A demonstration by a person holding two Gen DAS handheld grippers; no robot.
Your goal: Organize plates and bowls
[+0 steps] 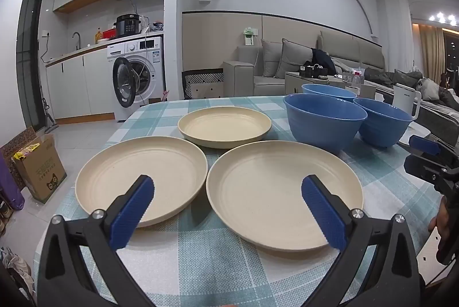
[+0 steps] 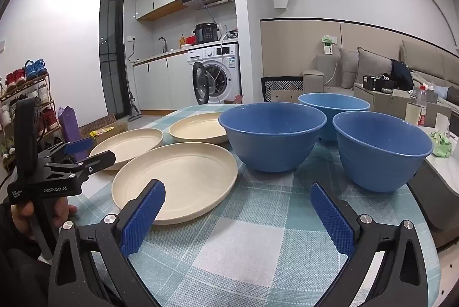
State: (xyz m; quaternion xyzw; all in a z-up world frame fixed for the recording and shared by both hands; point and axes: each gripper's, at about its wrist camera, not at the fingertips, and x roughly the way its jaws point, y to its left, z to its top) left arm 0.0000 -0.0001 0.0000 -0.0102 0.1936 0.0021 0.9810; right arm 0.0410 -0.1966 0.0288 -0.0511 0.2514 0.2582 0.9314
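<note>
Three cream plates lie apart on the checked tablecloth [image 1: 218, 258]: a near-left plate [image 1: 140, 178], a near-right plate [image 1: 282, 189] and a far plate [image 1: 224, 126]. Three blue bowls stand upright to the right: a front bowl [image 1: 324, 120], a right bowl [image 1: 383, 122] and a back bowl [image 1: 330, 91]. My left gripper [image 1: 228, 209] hovers open above the two near plates, holding nothing. In the right wrist view my right gripper [image 2: 238, 216] is open over bare cloth, between the near-right plate [image 2: 175, 180] and the right bowl [image 2: 381, 149]. The left gripper [image 2: 77, 155] shows there at far left in a hand.
The table's right edge drops off near a dark tray-like surface [image 2: 430, 192] and a white jug [image 1: 406, 103]. A cardboard box [image 1: 40, 166] and a shoe rack [image 2: 25, 112] stand on the floor to the left. A sofa [image 1: 287, 63] lies beyond the table.
</note>
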